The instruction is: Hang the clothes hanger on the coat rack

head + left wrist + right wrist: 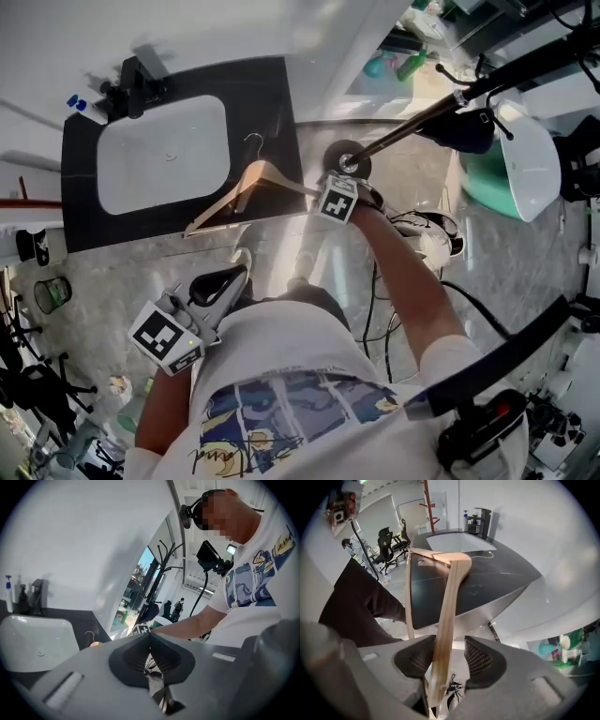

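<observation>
The right gripper (450, 659) had its jaws standing apart, with one wooden arm of the clothes hanger (449, 597) running up between them. The wood lay against one pad and a clear gap separated it from the other, so nothing was clamped. Beyond those fingertips the hanger lay flat on the corner of the black counter (272, 94). Its metal hook was turned away from the gripper toward the white basin (164, 155), and its near end jutted over the counter's edge into the jaws. The right forearm reached straight out from the body, the wrist bent so that the gripper pointed steeply down. Just beside that gripper stood the round foot of the coat rack (422, 117), its pole slanting away, apart from the hanger. The left gripper (150, 637) had its jaws together on nothing. It was held low by the waist with the elbow tucked in, pointing roughly level toward the counter, well short of the hanger.
</observation>
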Motion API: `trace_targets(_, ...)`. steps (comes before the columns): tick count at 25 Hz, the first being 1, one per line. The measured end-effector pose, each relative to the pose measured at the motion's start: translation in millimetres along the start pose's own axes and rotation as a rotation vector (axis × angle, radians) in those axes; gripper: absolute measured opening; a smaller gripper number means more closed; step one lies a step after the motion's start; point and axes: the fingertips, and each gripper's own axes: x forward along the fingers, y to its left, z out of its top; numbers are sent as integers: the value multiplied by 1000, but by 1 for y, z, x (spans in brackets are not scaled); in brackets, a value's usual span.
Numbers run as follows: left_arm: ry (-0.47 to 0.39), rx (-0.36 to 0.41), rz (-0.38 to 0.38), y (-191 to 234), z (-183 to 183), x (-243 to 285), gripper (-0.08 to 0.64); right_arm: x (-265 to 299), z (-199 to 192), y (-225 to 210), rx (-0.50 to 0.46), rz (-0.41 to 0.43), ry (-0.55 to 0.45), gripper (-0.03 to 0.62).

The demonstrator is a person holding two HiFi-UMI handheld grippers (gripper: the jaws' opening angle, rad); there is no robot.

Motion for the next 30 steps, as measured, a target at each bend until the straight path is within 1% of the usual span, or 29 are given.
trace_targets(1,-3,0,12,-1,0,2,2,3,-2,2,-1,19,16,185)
trace_targets(2,-7,2,23,-1,0,3,2,6,-4,5,4,40,27,153)
trace_targets(3,-11,2,33,-1,1,3,2,8,-4,8,14,58,25,102)
trace_targets(4,-14,1,41,-1,1,3,2,8,-3,11,27,68,16,87)
trace_targets(6,-22,1,50,0,2,4,2,7,-1,15,39,69,-8,78)
trace_targets(8,-28,9,48,0,4,7,2,3,3,15,38,43,-44,77)
trace_targets(10,-30,20,38,-1,5,10,2,-6,5,14,59,7,-86,77)
trace_targets(15,-22,45,-9,-12,11,24,2,-48,8,10,106,-112,-206,74)
trace_targets(19,-9,91,-81,-21,16,40,2,-87,5,-4,154,-235,-288,72)
trace_targets(27,19,167,-231,-34,31,66,2,-166,-13,-32,218,-527,-374,69)
trace_targets(30,36,186,-273,-43,31,73,2,-202,-24,-35,252,-605,-405,69)
